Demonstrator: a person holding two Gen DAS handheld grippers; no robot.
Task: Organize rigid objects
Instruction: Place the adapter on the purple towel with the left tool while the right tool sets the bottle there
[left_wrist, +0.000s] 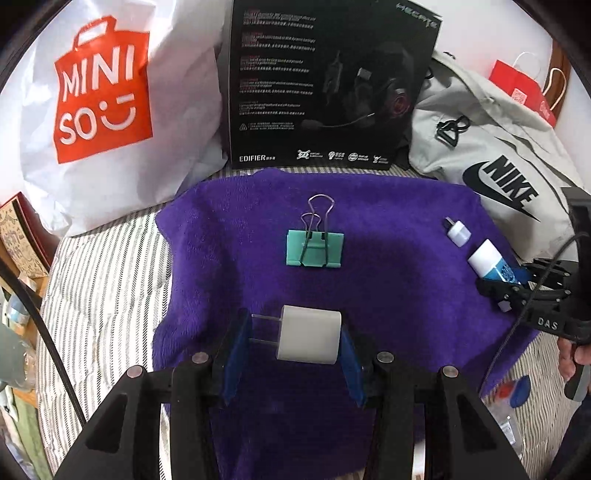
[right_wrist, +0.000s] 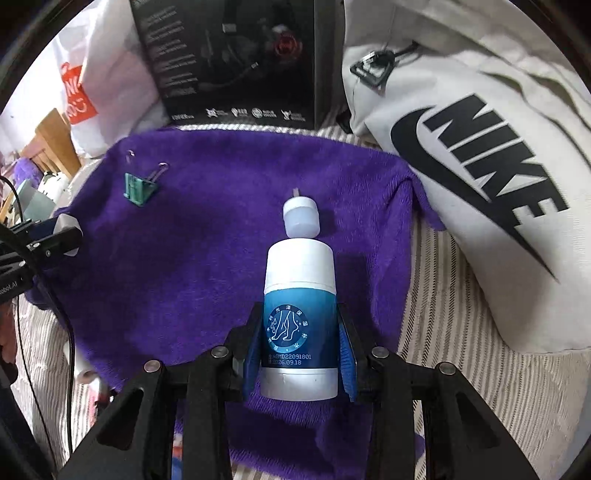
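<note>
In the left wrist view, a towel (left_wrist: 369, 229) lies spread over a striped bedsheet (left_wrist: 103, 273). A binder clip (left_wrist: 314, 248) sits at frame centre on the towel, with a small cap (left_wrist: 457, 232) to its right. Low in the frame, a charger plug (left_wrist: 309, 339) sits between the left tongs (left_wrist: 293, 363). At the right edge, a bottle (left_wrist: 489, 262) sits in the right tongs (left_wrist: 517, 284). Behind the towel stand 3 things: a shopping bag (left_wrist: 110, 110) upper left, a headset box (left_wrist: 325, 85) top centre, a drawstring bag (left_wrist: 491, 162) upper right.
</note>
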